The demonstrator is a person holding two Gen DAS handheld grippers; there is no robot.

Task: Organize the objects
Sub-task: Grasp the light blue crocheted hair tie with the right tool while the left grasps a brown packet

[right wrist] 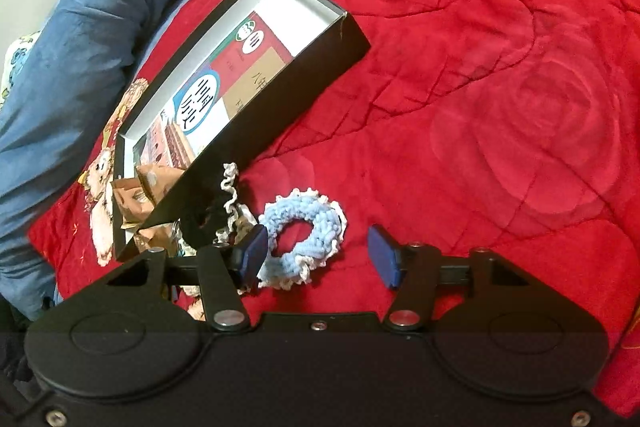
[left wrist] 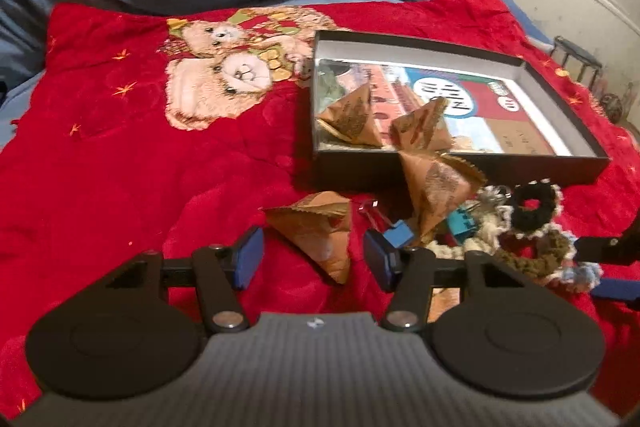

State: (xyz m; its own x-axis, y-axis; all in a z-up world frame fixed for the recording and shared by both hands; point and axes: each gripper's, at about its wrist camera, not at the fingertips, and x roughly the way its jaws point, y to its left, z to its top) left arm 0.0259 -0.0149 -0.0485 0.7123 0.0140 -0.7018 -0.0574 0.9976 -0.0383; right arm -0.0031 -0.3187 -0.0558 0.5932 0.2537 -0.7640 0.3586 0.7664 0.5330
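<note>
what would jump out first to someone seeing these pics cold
The bright red blanket with its teddy-bear print fills both views. On it lies an open black box with brown paper packets inside. Nearer, the left gripper straddles a loose brown packet, and the right gripper hangs over a light blue crocheted scrunchie.

Two close, downward wrist views over one shared black box point(left wrist: 460, 171) point(right wrist: 280, 99)

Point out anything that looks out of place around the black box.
One brown paper packet straddles the black box front wall, half in, half out. Another packet lies loose on the red blanket, beside a jumble of crocheted scrunchies.
</note>
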